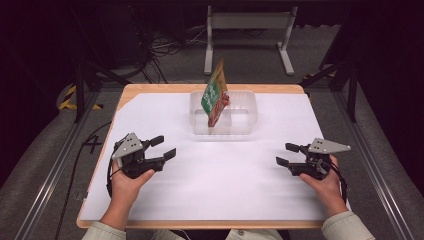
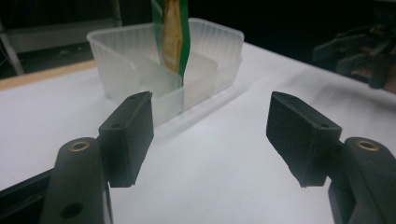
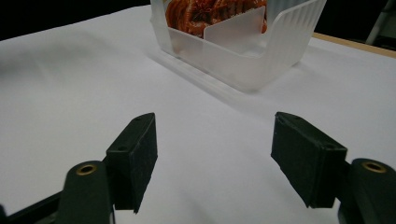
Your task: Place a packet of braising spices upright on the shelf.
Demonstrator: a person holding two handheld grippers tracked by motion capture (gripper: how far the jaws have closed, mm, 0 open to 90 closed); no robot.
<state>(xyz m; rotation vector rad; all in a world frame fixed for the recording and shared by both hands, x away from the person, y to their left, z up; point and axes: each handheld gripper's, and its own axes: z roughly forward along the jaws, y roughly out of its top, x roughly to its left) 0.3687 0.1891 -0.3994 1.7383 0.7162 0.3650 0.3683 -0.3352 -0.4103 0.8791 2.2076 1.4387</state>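
While a snack packet (image 1: 215, 92) stood upright in the clear tub (image 1: 250, 107) at the upper centre of the frame, both grippers rested on the white worktop (image 1: 225, 185). The left gripper (image 1: 164, 147), at lower left, had its jaws wide apart and empty. The right gripper (image 1: 287, 154), at lower right, was likewise wide open, holding nothing.

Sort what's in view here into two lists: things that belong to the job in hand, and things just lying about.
Belongs to the job:
- snack packet, standing upright in the bin
- clear plastic bin with dividers
- left gripper, fingers open, empty
- right gripper, fingers open, empty
- white table sheet, the work surface

Just lying about:
- grey metal stand on the floor behind the table
- tangled cables on the floor
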